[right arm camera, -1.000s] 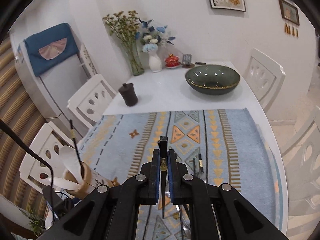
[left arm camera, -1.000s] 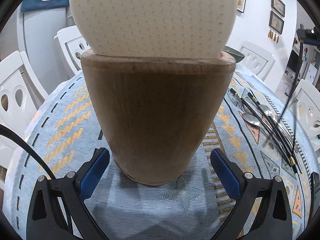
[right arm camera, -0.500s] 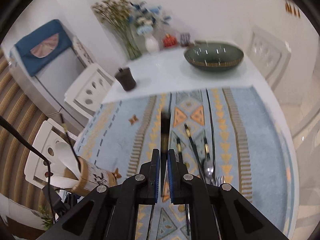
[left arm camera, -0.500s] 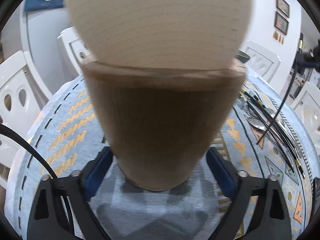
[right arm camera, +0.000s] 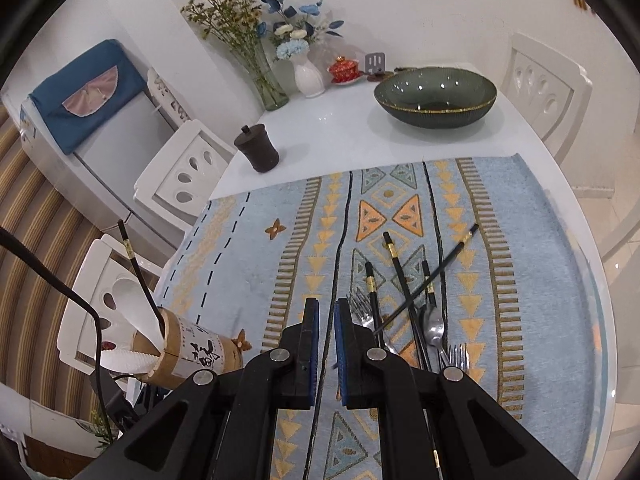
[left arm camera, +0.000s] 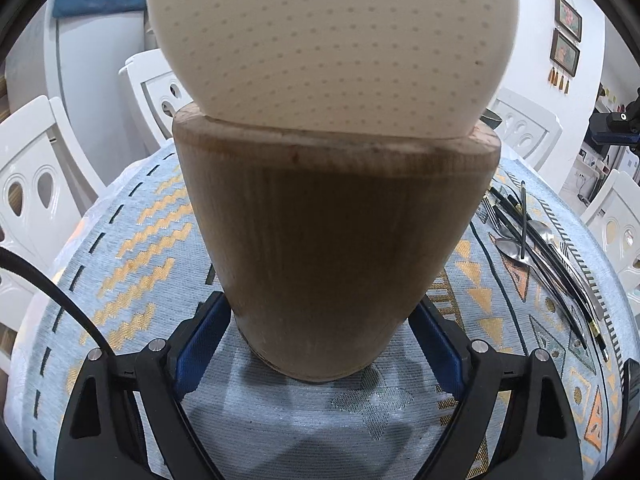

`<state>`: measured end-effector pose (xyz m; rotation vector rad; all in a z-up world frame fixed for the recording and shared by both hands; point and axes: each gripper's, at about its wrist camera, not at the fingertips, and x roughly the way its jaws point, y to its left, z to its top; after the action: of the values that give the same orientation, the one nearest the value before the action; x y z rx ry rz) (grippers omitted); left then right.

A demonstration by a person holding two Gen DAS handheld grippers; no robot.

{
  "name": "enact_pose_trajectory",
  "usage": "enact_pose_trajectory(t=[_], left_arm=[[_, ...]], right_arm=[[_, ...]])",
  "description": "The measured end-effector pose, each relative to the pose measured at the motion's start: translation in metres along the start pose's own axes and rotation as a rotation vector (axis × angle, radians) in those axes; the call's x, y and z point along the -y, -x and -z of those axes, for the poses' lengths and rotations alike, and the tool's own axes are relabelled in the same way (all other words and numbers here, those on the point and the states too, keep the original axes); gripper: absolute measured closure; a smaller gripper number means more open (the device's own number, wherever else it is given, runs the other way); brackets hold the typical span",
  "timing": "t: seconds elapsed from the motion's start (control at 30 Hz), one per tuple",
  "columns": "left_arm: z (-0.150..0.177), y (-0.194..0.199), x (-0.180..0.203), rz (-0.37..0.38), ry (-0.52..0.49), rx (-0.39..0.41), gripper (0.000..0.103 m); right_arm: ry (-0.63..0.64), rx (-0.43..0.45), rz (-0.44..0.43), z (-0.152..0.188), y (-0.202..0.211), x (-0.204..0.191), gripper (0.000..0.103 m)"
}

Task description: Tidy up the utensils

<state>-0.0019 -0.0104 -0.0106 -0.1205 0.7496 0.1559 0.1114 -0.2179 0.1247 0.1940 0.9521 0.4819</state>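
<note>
The black chopstick held a second ago has left the right gripper (right arm camera: 325, 344), whose blue pads now stand narrowly apart, empty. The left gripper (left arm camera: 320, 334) has closed onto the wooden holder (left arm camera: 336, 248), low centre of frame, its base contact hidden. A cream dotted spoon (left arm camera: 332, 40), cropped at the top, fills the holder's mouth. Chopsticks (right arm camera: 404, 280), forks (right arm camera: 362, 312) and a spoon lie crossed on the woven cloth (right arm camera: 248, 248), lower right.
</note>
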Motion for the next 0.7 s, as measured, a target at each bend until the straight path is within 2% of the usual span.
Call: enact_pose_trajectory(t=[0.13, 0.23, 0.3, 0.4, 0.43, 0.5, 0.57, 0.7], left_arm=[[0.000, 0.000, 0.000, 0.000, 0.000, 0.000, 0.014], [-0.001, 0.000, 0.000, -0.001, -0.001, 0.000, 0.014], [0.003, 0.002, 0.002, 0.000, -0.001, 0.000, 0.014], [0.003, 0.001, 0.001, 0.004, 0.002, -0.001, 0.014], [0.003, 0.001, 0.001, 0.004, 0.002, -0.001, 0.014], [0.004, 0.001, 0.001, 0.003, 0.001, -0.001, 0.013], [0.004, 0.001, 0.001, 0.004, 0.002, -0.001, 0.013], [0.004, 0.001, 0.001, 0.004, 0.002, -0.002, 0.013]], right_arm=[[-0.027, -0.027, 0.026, 0.000, -0.005, 0.008, 0.097], [-0.120, -0.080, 0.015, -0.002, -0.017, 0.030, 0.094], [-0.178, -0.126, -0.009, -0.004, -0.029, 0.045, 0.090], [-0.233, -0.198, -0.011, -0.009, -0.051, 0.061, 0.073], [-0.233, -0.204, 0.013, -0.012, -0.059, 0.065, 0.069], [-0.222, -0.199, 0.093, -0.020, -0.071, 0.071, 0.069], [-0.266, -0.180, 0.173, -0.031, -0.083, 0.086, 0.069], [-0.403, -0.176, 0.223, -0.048, -0.113, 0.128, 0.069]])
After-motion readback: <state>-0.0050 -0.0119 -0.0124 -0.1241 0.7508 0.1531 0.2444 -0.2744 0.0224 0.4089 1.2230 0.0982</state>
